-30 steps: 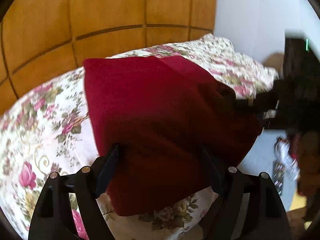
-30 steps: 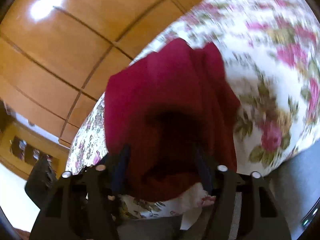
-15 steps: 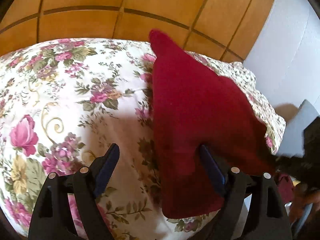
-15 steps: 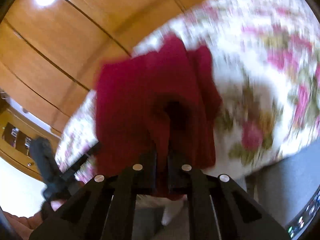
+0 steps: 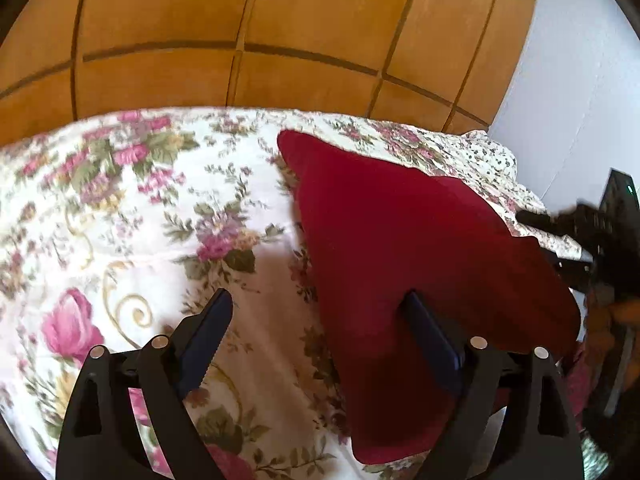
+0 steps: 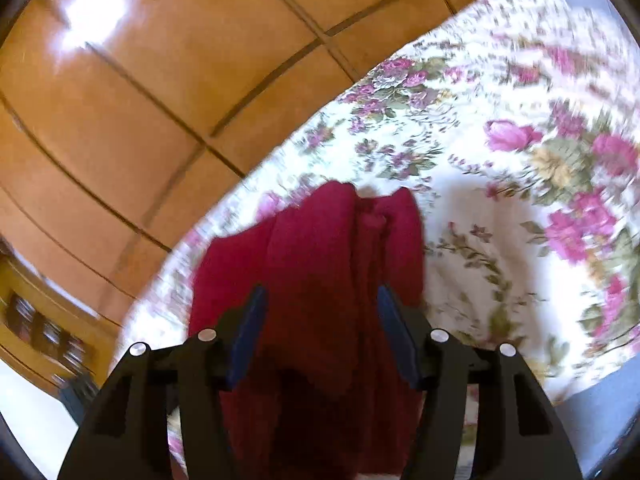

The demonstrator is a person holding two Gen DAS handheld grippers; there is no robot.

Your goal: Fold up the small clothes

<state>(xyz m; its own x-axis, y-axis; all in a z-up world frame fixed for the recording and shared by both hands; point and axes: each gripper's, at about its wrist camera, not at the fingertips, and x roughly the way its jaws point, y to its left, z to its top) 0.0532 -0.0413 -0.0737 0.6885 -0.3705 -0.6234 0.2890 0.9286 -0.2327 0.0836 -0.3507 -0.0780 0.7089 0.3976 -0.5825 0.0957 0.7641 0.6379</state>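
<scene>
A dark red garment (image 5: 400,248) lies on the floral bedspread (image 5: 120,216), folded into a rough wedge with its tip toward the wooden wall. My left gripper (image 5: 316,312) is open; its right finger rests over the garment's near edge and its left finger is over the bedspread. In the right wrist view the same garment (image 6: 320,264) lies bunched with a fold down its middle. My right gripper (image 6: 320,308) is open, with the cloth lying between and under its fingers.
A wooden panelled wall (image 5: 280,32) runs behind the bed. A white wall (image 5: 580,80) stands at the right. The other gripper, dark, shows at the right edge (image 5: 600,232). The bed's edge drops off near the garment's lower end.
My right gripper was shut on the red cloth half a second ago and is now open. The garment has been dropped lower onto the bedspread. My left gripper stayed open and shifted slightly.
</scene>
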